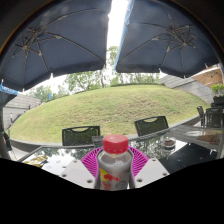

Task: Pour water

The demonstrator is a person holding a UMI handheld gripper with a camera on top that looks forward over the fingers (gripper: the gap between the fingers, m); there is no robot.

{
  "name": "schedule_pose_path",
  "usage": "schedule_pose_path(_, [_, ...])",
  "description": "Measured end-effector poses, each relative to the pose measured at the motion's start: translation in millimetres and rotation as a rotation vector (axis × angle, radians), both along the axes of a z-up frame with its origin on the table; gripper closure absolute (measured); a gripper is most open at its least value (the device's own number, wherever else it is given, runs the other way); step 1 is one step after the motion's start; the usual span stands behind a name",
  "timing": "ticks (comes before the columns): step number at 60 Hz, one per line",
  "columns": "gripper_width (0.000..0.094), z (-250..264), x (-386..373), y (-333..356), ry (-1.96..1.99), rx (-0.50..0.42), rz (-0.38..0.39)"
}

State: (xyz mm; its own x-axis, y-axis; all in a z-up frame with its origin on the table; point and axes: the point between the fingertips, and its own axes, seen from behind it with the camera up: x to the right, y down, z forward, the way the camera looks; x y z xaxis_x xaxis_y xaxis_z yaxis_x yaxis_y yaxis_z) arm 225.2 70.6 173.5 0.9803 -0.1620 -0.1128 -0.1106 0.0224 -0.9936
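A clear plastic bottle with a red cap (115, 162) is held between the pink pads (92, 160) of the gripper (115, 168), closed on its body. It is judged light, smooth and easily squeezed.

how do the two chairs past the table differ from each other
The left chair sits nearer the middle of the glass table's far edge and shows a wider backrest; the right chair stands higher in the view and looks turned at an angle. The left chair is just left of the red-capped bottle between the gripper fingers; the right chair is off to its right. Both are dark, mesh-backed, empty and upright before the lawn.
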Motion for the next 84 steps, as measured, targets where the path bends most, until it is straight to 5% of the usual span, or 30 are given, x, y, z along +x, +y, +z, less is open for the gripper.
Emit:
schedule_pose_path(22, [0.0513, -42, -8, 11, -0.143, -0.076, 0.076])
schedule_pose_path(29, [0.0392, -45, -5, 11, -0.139, -0.121, 0.072])
schedule_pose_path(35, [0.0087, -48, -2, -4, -0.133, -0.172, 0.059])
schedule_pose_path(44, [0.0095, -38, -19, -61, -0.186, -0.196, 0.078])
schedule_pose_path(64, [0.0096, -58, -117, -207, -0.188, -0.22, 0.279])
schedule_pose_path(76, [0.0094, -74, -139, -238, -0.289, -0.216, 0.326])
schedule_pose_path(84, [0.0096, -75, -129, -234, -0.31, -0.188, 0.276])
